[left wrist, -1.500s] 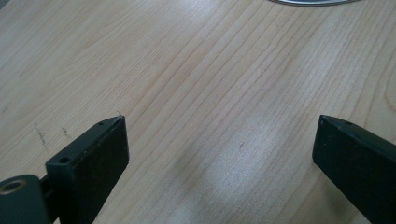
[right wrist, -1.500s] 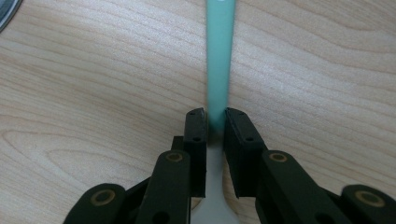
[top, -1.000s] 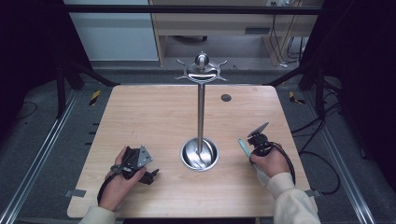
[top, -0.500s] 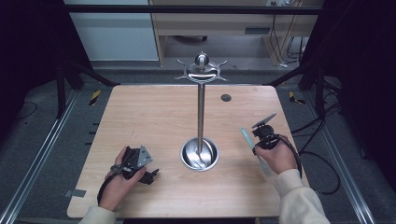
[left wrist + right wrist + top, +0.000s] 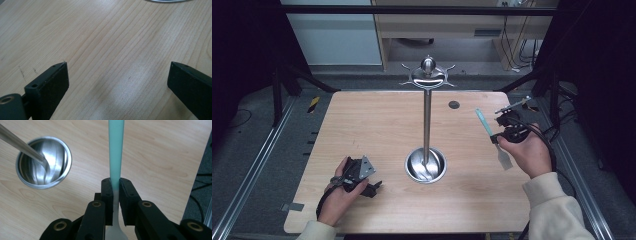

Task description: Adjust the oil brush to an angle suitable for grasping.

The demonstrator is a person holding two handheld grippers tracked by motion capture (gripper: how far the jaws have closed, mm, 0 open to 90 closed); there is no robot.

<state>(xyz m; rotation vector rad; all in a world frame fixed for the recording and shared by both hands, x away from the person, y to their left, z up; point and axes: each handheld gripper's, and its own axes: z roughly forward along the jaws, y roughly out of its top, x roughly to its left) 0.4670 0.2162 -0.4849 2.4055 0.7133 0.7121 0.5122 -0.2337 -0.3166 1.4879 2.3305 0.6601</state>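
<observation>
metal stand [image 5: 427, 125] mid-table, right claw [image 5: 115, 185] clamping spatula [image 5: 116, 150]

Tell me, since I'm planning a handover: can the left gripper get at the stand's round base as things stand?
Probably yes: the left gripper has open, empty jaws, and bare table lies between it and the base.

Small spatula [image 5: 493, 137] with teal handle and pale whitish blade, clamped at mid-length, handle slanting up and away, blade hanging low over table, right of steel stand's round dished base [image 5: 425, 165].
</observation>
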